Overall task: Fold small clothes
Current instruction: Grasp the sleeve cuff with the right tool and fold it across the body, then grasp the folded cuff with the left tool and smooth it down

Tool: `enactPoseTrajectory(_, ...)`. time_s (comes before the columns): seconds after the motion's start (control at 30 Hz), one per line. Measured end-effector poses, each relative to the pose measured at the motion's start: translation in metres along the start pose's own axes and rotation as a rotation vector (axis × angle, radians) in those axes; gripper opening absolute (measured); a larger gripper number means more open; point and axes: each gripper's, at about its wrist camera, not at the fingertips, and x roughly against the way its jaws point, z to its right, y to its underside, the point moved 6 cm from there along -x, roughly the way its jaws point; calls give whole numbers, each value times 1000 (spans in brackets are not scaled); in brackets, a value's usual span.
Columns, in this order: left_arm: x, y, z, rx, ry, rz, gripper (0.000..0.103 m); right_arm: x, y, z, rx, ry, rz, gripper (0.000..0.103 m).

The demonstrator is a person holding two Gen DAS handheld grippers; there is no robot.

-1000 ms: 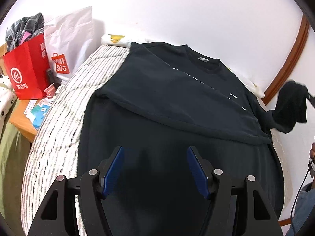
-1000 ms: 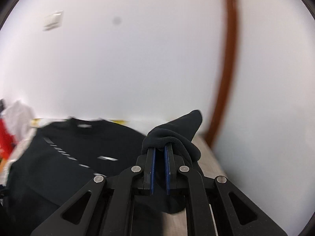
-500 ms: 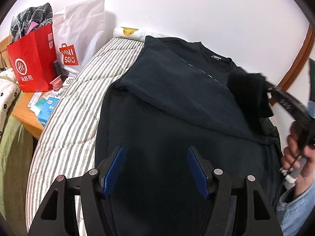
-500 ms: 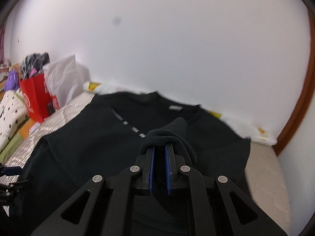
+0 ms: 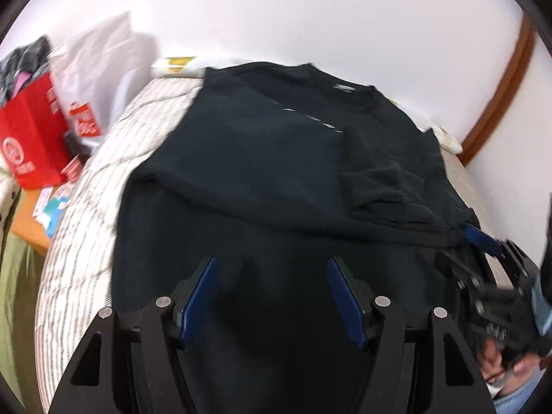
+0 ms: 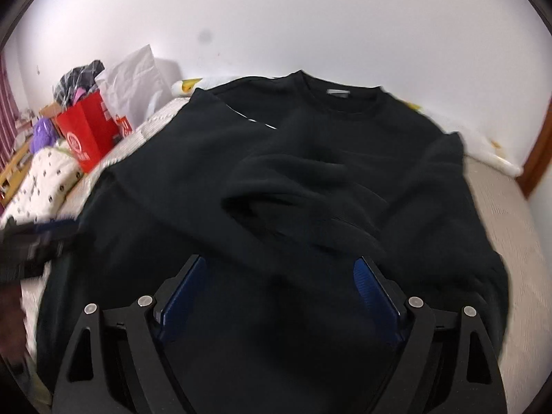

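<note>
A black sweatshirt [image 5: 262,158] lies flat on the bed, collar toward the wall; it also shows in the right wrist view [image 6: 345,145]. Its left sleeve is folded across the chest. Its right sleeve [image 6: 296,186] lies loosely over the chest, also seen in the left wrist view [image 5: 386,186]. My left gripper [image 5: 270,289] is open and empty above the lower hem. My right gripper [image 6: 279,293] is open and empty above the lower front; it appears blurred at the right edge of the left wrist view [image 5: 483,241].
The bed has a striped cover [image 5: 86,227] on the left and a beige surface [image 6: 510,227] on the right. A red bag [image 5: 31,138] and a white bag [image 5: 100,69] stand at the left beside an orange table [image 5: 27,227]. A white wall is behind.
My right gripper carried the right sleeve from the bed's right side over the chest, opened and let it go, then drew back. My left gripper stayed open above the hem.
</note>
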Motion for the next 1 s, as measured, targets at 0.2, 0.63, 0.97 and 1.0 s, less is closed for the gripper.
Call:
enactPoseTrajectory(0.2, -15, -10, 55, -112, 15, -25, 63, 43, 34, 63, -97, 82, 40, 87)
enactPoseTrajectory(0.63, -79, -26, 180, -408, -12, -12, 63, 91, 80, 193, -202, 310, 75, 81)
enactPoseTrajectory(0.97, -93, -37, 176, -442, -113, 39, 18, 103, 97, 199, -248, 291, 81, 81)
enactPoseTrajectory(1.0, -93, -39, 174, -446, -117, 45, 16, 104, 95, 195, -242, 288, 87, 81)
